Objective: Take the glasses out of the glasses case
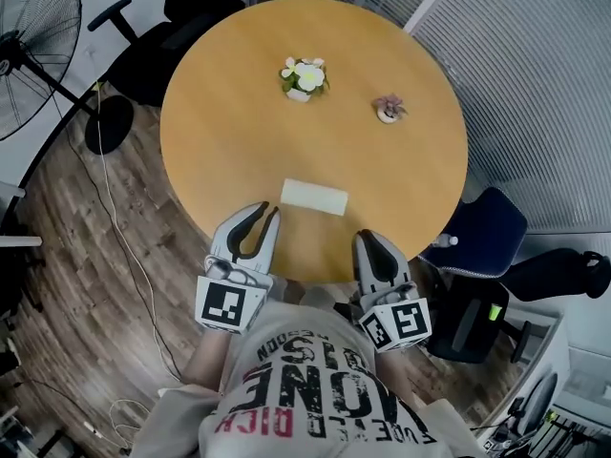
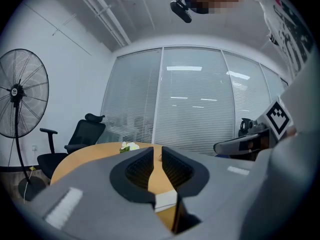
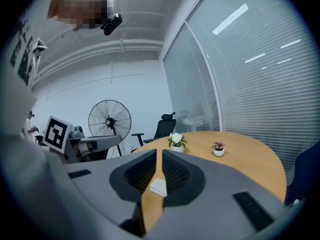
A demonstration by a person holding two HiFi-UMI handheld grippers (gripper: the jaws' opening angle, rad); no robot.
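Observation:
A white oblong glasses case (image 1: 313,197) lies shut near the front edge of the round wooden table (image 1: 220,113). My left gripper (image 1: 268,210) hovers at that edge just left of the case, its jaws a little apart with nothing between them. In the left gripper view the case (image 2: 165,200) shows low through the narrow gap of the left gripper (image 2: 156,151). My right gripper (image 1: 370,239) is shut and empty at the table rim, to the right of and nearer than the case. The right gripper view shows the case (image 3: 159,187) just beyond the right gripper (image 3: 159,154).
A white flower pot (image 1: 304,77) and a small pink plant (image 1: 389,109) stand on the far half of the table. A standing fan (image 1: 38,36) and a black chair (image 1: 153,36) are at the left, a blue chair (image 1: 487,227) at the right.

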